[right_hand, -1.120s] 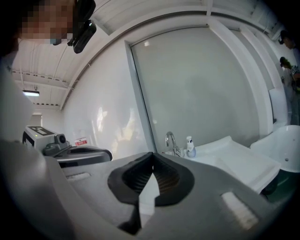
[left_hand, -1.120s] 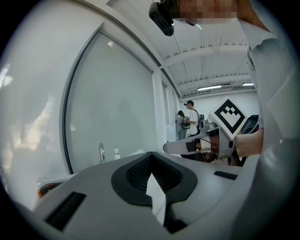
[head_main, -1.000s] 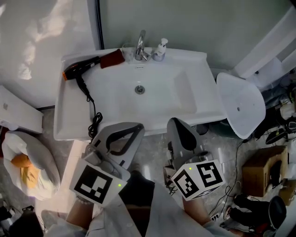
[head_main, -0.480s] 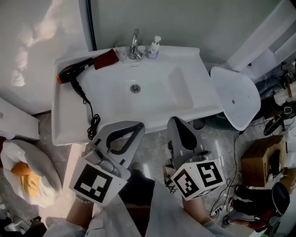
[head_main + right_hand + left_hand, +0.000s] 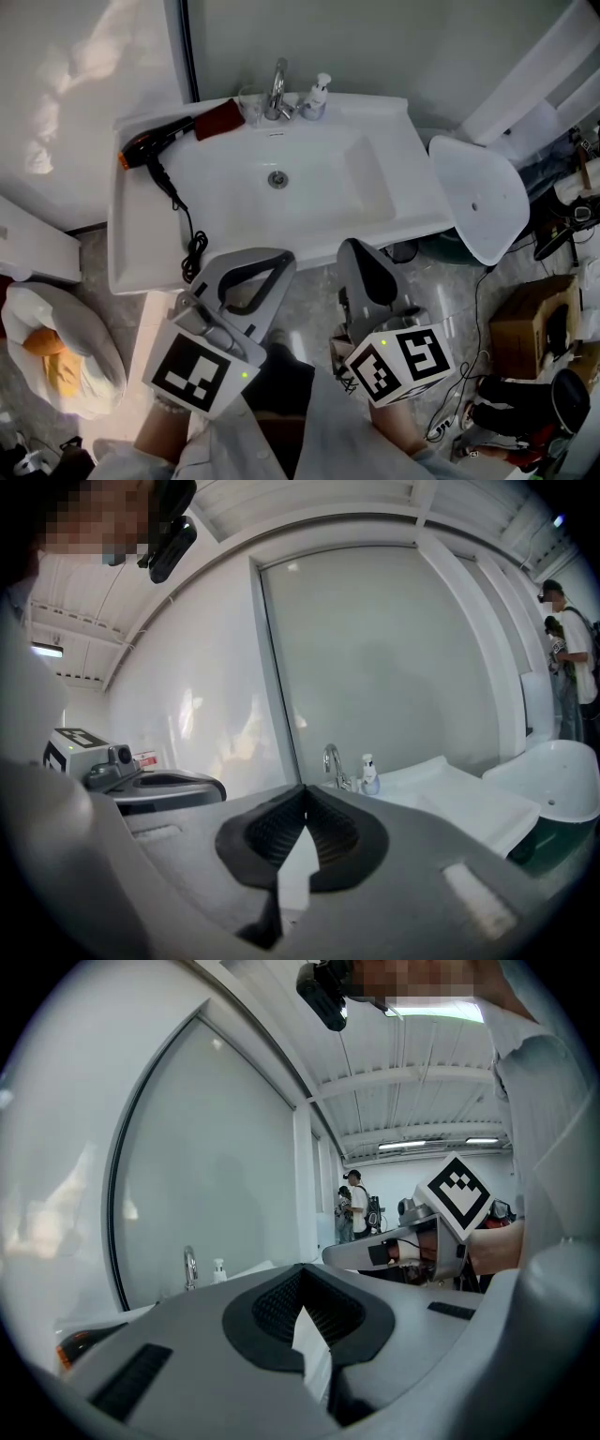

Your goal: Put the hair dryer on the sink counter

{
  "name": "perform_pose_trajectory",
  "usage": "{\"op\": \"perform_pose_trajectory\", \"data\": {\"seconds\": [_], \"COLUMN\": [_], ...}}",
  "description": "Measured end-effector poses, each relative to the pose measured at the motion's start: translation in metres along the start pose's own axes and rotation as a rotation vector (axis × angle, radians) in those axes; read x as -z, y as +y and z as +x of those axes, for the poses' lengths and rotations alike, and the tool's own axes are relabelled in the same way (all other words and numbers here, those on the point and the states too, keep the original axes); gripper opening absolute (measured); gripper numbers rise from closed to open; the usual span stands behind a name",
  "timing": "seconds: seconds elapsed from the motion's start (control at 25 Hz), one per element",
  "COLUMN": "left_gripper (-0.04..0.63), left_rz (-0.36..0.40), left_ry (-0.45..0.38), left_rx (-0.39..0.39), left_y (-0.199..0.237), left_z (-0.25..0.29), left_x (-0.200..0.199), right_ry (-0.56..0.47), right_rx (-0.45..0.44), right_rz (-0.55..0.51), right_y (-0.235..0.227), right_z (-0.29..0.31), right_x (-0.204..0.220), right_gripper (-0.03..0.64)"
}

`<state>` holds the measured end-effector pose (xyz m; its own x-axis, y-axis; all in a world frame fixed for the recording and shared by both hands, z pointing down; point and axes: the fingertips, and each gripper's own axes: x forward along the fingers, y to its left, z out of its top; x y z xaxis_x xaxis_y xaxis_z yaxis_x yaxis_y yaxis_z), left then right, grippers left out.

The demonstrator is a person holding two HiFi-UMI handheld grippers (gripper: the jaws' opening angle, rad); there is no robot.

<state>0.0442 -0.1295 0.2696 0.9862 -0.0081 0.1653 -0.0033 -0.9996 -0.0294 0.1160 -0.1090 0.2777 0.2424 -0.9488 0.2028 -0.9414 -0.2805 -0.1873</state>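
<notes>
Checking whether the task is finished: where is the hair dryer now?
In the head view, the hair dryer lies at the back left corner of the sink counter, left of the faucet.

1 hair dryer (image 5: 155, 142) with 1 black cord (image 5: 190, 246). 1 white sink (image 5: 412, 183), 1 faucet (image 5: 278, 89), 1 pump bottle (image 5: 317, 97), 1 clear cup (image 5: 248, 103), 1 dark red flat item (image 5: 218, 119). 2 grippers: left gripper (image 5: 246, 261), right gripper (image 5: 358, 251). 1 white round seat (image 5: 478, 202), 1 cardboard box (image 5: 530, 349), 1 white bag (image 5: 56, 352) on the floor. 2 people (image 5: 357, 1206) standing far back.
</notes>
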Motion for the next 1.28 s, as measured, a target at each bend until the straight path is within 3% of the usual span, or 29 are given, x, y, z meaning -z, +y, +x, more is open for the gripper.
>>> {"op": "perform_pose_trajectory", "data": {"seconds": [1.28], "left_gripper": [0.002], "left_rz": [-0.017], "left_ry": [0.003], "left_rx": [-0.044], "left_y": [0.005], "left_z": [0.002], "left_x": [0.001], "right_ry": [0.057], "right_rx": [-0.083], "right_rz": [-0.021], "right_y": [0.008], "right_z": [0.014], "right_x": [0.009], "right_gripper": [-0.002]}}
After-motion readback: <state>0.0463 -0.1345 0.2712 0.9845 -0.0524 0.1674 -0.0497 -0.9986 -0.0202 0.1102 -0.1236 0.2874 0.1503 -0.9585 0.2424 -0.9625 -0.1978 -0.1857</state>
